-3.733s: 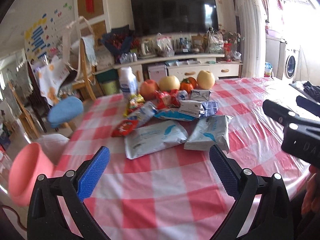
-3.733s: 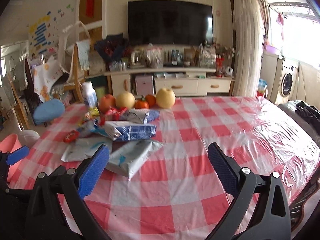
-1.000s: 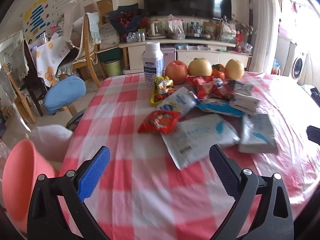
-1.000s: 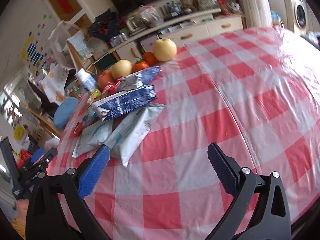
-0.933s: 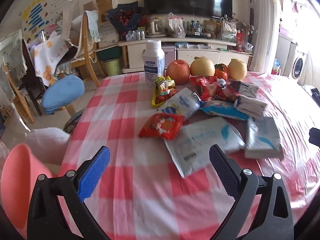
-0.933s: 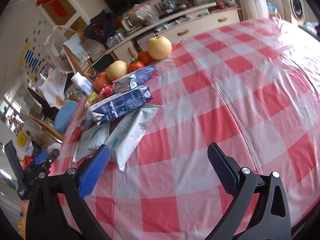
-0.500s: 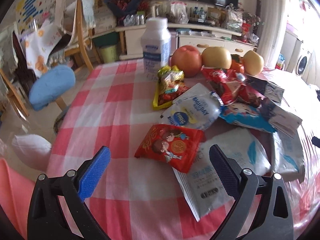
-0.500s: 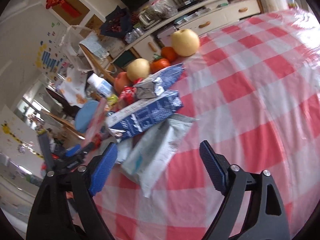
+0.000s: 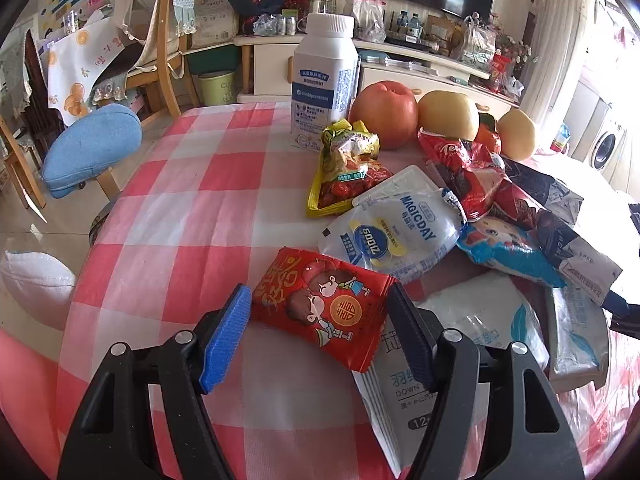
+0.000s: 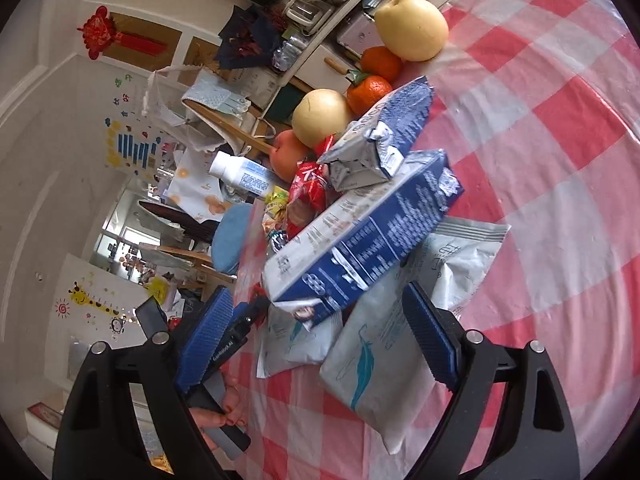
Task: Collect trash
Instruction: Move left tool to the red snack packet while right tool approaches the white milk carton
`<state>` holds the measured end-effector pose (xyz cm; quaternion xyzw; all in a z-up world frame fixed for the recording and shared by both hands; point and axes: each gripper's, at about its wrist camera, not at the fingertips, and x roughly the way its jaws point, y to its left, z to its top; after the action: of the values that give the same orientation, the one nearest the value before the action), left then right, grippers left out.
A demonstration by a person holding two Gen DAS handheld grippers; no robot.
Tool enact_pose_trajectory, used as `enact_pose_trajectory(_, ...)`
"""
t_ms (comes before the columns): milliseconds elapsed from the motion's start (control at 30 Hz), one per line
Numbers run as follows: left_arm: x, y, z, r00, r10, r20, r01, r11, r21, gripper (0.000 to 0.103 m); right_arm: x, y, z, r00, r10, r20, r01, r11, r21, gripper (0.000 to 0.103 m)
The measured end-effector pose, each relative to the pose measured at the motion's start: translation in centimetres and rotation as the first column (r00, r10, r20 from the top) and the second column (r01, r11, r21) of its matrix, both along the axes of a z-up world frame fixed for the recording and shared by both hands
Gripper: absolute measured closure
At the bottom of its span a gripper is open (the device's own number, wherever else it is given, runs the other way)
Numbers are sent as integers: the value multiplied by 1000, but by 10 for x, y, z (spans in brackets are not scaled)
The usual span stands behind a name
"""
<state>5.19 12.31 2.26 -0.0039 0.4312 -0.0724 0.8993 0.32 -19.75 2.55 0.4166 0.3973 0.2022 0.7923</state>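
Observation:
A flat red snack packet [image 9: 320, 304] lies on the red-and-white checked tablecloth [image 9: 192, 216], between the blue pads of my left gripper [image 9: 318, 334]. The jaws are closing; the pads stand at the packet's two edges and it is not crumpled. My right gripper [image 10: 320, 336] is open and rolled to one side. Its pads flank the near end of a blue milk carton [image 10: 372, 236] and a grey-white wipes pack [image 10: 384, 344] under it. The left gripper's finger [image 10: 236, 332] and a hand [image 10: 224, 412] show at the lower left of the right wrist view.
Behind the red packet lie a white pouch [image 9: 396, 236], a yellow snack bag [image 9: 344, 168], a red wrapper [image 9: 472, 176] and a blue packet [image 9: 504, 248]. A white bottle [image 9: 324, 80], an apple [image 9: 384, 114] and pears stand further back. A pink bin [image 9: 24, 380] sits off the table's left edge.
My left gripper moved forward and down onto the red packet and its jaws narrowed around it. The right gripper rolled, swung toward the pile, and its jaws narrowed a little.

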Motion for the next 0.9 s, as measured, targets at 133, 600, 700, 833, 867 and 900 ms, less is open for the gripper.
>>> enact_pose_trajectory(133, 1, 1, -2, 1000, 13, 0, -13, 1000, -18, 35, 12, 5, -7, 999, -35, -16, 34, 999, -35, 16)
enact_pose_trajectory(600, -22, -7, -1, 999, -54, 6, 54, 995, -81, 39, 32, -1, -20, 996, -81, -27, 77, 990, -121, 39)
enact_pose_trajectory(700, -21, -2, -2, 999, -36, 6, 36, 998, -43, 25, 32, -2, -23, 997, -72, -21, 70, 994, -87, 32)
enact_pose_trajectory(833, -12, 0, -8, 1000, 8, 5, -8, 1000, 27, 24, 35, 7, -20, 999, -31, -5, 30, 992, -122, 16)
enact_pose_trajectory(867, -11, 1, -8, 1000, 10, 4, -10, 1000, 25, 24, 35, 10, -20, 1000, -25, -4, 24, 990, -136, 13)
enact_pose_trajectory(900, -9, 1, -7, 1000, 12, 8, -12, 1000, 20, 24, 36, 11, -19, 1000, -23, -3, 22, 990, -141, 12)
